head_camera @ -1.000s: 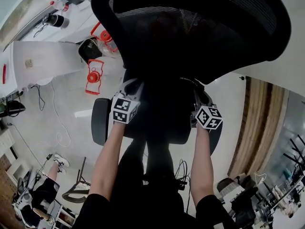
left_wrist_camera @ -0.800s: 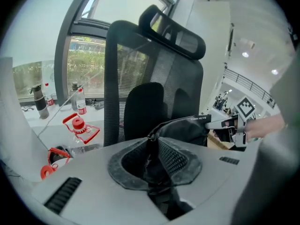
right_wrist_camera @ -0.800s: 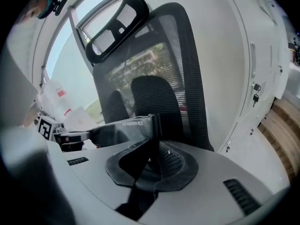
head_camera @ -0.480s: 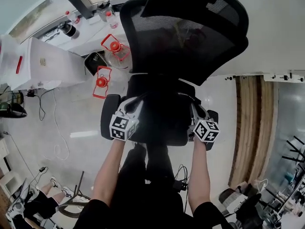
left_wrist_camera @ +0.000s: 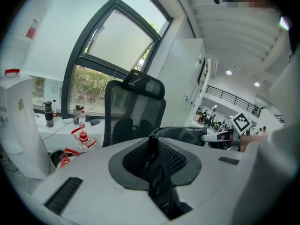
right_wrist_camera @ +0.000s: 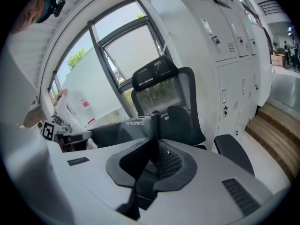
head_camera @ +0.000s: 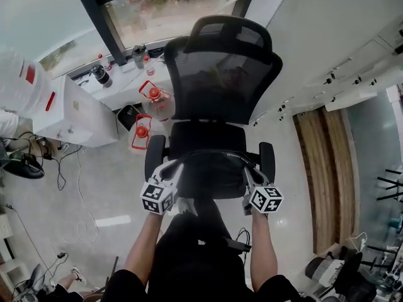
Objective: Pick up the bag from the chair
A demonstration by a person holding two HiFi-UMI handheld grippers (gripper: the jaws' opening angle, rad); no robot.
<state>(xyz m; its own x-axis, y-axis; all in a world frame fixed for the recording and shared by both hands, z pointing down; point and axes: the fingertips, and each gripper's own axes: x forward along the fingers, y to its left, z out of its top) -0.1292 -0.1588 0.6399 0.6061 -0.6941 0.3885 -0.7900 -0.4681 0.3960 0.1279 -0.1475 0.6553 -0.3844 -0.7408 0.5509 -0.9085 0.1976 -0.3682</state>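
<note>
The black bag (head_camera: 211, 175) hangs stretched between the two grippers, just in front of the office chair (head_camera: 220, 74). From where I stand it looks lifted clear of the seat (head_camera: 208, 133). White lettering runs along its upper edge. The left gripper (head_camera: 175, 167) has its fingers pinching a black strap (left_wrist_camera: 151, 144) at the bag's left end, and they have just been closing a little tighter on it. The right gripper (head_camera: 247, 171) does the same at the other end. Its fingers nip the dark upright edge of the bag (right_wrist_camera: 153, 125), and they too have just been closing, with the fabric caught between them. Both grippers point forward and somewhat down, marker cubes toward the person, whose bare forearms (head_camera: 141, 244) reach out from below. The chair faces the person with its mesh back upright, and its two armrests (head_camera: 154, 157) stand to either side of the bag. Behind the chair and to its left, two clear water jugs (head_camera: 154, 100) with red caps and red handles stand on the pale floor (head_camera: 94, 187). Beyond them a few bottles (head_camera: 101, 75) stand on a low white ledge under a large window (head_camera: 170, 8). On the right are tall white cabinets (right_wrist_camera: 234, 46) and a strip of wooden flooring (head_camera: 321, 168).
</note>
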